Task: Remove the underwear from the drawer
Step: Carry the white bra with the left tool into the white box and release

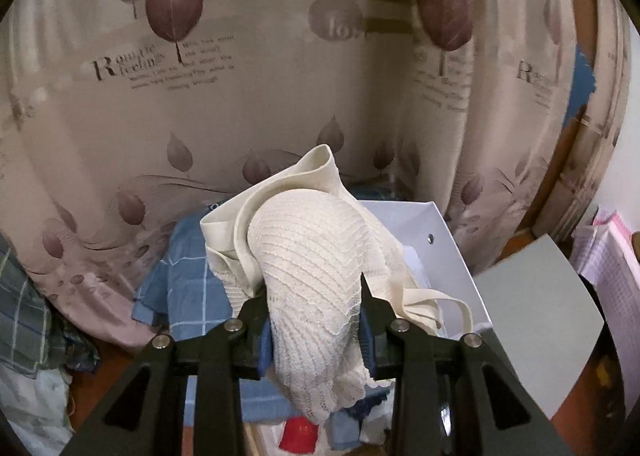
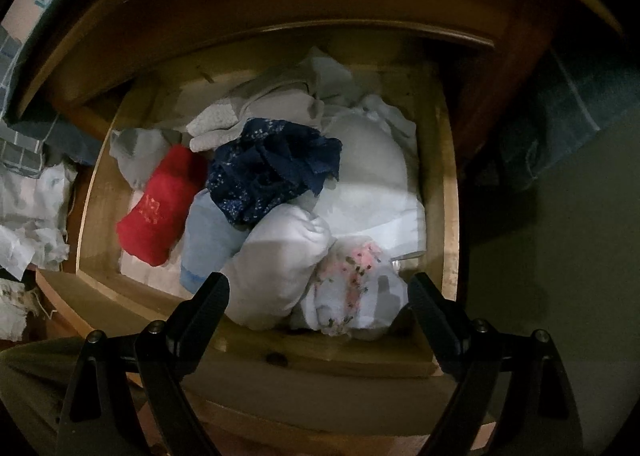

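Jaws of the left gripper are clamped on a cream lace bra — it hangs in the air before a leaf-print curtain. Right gripper gapes wide over the drawer — holding nothing — above a navy garment and red sock.

From my left tool, the cream lace bra is covering both pad faces, so I am not seeing where they press it. Its lower end is hiding most of a red item, which the picture's bottom edge is cutting off. Curtain lettering is blurring too much to read. From my right tool, the open drawer is lying in shadow, its back corners dissolving into darkness, and piled clothes are burying whatever lies beneath.
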{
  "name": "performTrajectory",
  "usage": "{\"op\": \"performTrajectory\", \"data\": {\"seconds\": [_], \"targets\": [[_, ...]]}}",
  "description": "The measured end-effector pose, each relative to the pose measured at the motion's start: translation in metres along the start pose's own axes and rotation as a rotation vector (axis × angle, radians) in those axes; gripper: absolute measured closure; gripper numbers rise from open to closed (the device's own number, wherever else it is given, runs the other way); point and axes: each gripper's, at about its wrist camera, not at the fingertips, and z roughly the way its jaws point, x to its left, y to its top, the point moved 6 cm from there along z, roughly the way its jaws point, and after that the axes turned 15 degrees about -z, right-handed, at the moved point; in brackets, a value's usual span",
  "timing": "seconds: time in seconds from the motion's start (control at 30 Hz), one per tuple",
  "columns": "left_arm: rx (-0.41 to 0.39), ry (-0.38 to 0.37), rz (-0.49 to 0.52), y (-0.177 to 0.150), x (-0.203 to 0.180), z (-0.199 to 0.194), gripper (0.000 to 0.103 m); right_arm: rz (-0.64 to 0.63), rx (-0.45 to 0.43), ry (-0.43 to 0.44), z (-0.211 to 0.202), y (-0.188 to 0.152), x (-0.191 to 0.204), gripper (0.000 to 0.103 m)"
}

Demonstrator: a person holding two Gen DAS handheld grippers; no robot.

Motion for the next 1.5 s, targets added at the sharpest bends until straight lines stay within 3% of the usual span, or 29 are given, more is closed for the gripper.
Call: {"op": "performTrajectory", "data": {"seconds": [0.37, 0.77, 0.9, 1.2, 1.5], "targets": [[0.185, 0.045, -0.026, -0.030, 0.014, 0.119, 0.069, -0.021, -0.005, 0.050, 0.002, 0.001, 0.006, 0.014], [0.266, 0.078, -0.085, -0.049, 0.033, 0.151, 0.069, -0.025, 0.004, 0.059, 0.005, 0.002, 0.007, 0.014], [0.280, 0.097, -0.100, -0.057, 0.038, 0.155, 0.068, -0.017, 0.012, 0.060, 0.005, 0.001, 0.006, 0.014], [0.262, 0.091, -0.077, -0.067, 0.034, 0.147, 0.049, -0.004, 0.010, 0.063, 0.006, 0.001, 0.004, 0.014], [0.138, 0.016, -0.107, -0.054, 0.031, 0.089, 0.046, 0.060, 0.023, 0.110, 0.009, -0.002, -0.002, 0.014]]}}
